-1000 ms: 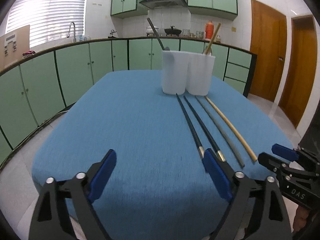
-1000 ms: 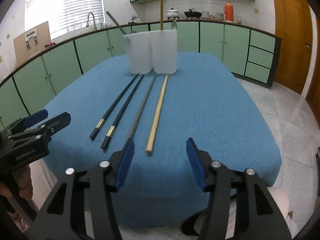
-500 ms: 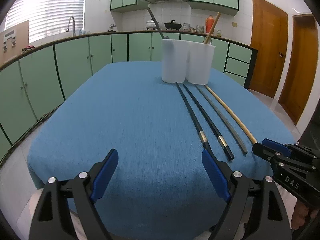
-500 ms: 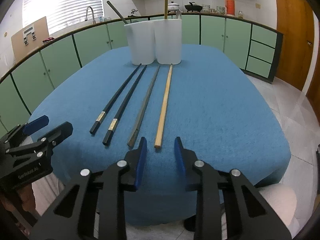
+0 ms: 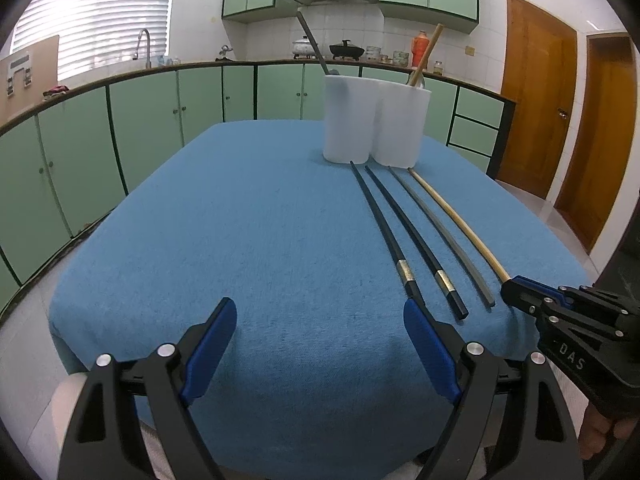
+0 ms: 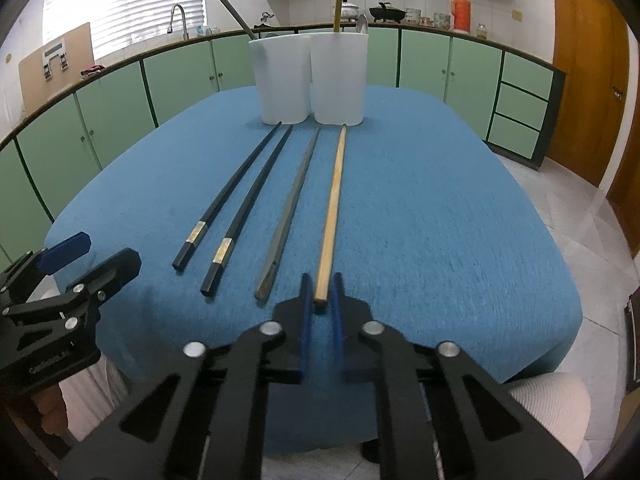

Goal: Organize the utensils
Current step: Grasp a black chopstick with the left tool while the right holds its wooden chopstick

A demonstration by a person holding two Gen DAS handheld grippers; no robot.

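Note:
Four chopsticks lie side by side on the blue tablecloth [image 6: 440,220]: two black chopsticks [image 6: 229,196] with gold bands, a grey chopstick [image 6: 294,196] and a wooden chopstick [image 6: 334,200]. Behind them stand two white holders [image 6: 312,80]; a dark chopstick leans in the left one, a wooden chopstick and a spoon in the right. My right gripper [image 6: 320,286] is closing, its blue pads pinching the near end of the wooden chopstick. My left gripper [image 5: 320,312] hovers wide open over the table's near edge, left of the black chopsticks [image 5: 384,224], holding nothing.
Green kitchen cabinets [image 5: 140,132] and a counter with a sink tap run behind and left of the table. Wooden doors [image 5: 536,92] stand at the right over a tiled floor. A person's hand [image 6: 44,412] grips the left tool's handle.
The right gripper's jaws closed from wide apart onto the near end of the wooden chopstick. The left gripper stayed wide open and drew back slightly toward the table's near edge.

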